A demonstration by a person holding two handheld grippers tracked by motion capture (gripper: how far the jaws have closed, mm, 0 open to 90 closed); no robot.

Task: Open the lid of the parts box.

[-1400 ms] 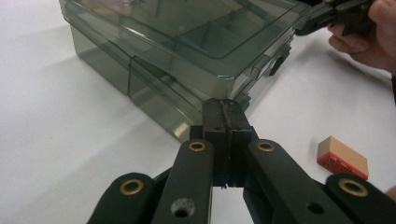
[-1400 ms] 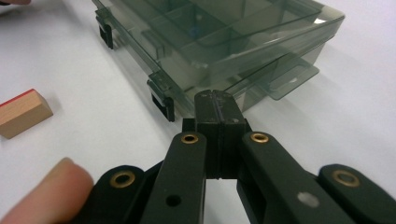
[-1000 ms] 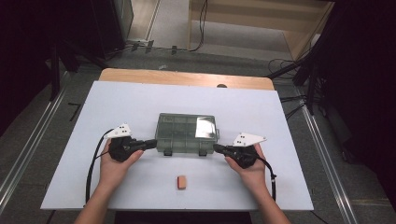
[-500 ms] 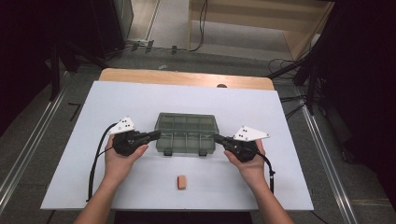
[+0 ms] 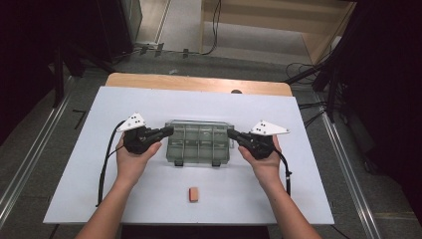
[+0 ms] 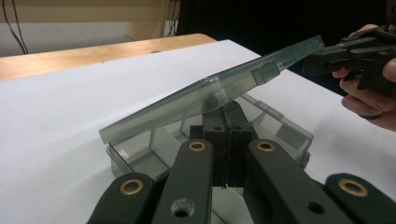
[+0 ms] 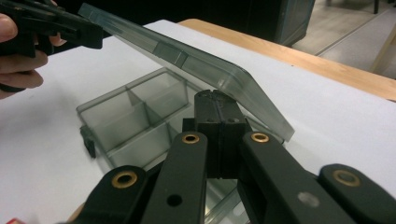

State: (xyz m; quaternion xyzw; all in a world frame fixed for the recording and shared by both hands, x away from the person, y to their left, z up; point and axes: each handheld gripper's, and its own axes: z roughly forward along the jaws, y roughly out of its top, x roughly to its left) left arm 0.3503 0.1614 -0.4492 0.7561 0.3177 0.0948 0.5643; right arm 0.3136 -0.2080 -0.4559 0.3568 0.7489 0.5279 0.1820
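The compartment box (image 5: 199, 143) sits mid-desk, its long axis running along the desk's near edge, between the two tongs. Left tongs (image 5: 169, 131) and right tongs (image 5: 231, 134), both pressed together with nothing pinched, prop its clear lid (image 6: 219, 89) from beneath at opposite short ends, equally near. No readable writing.

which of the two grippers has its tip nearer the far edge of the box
The left gripper: its tip meets the box near the far corner, while the right gripper sits slightly closer to the person.
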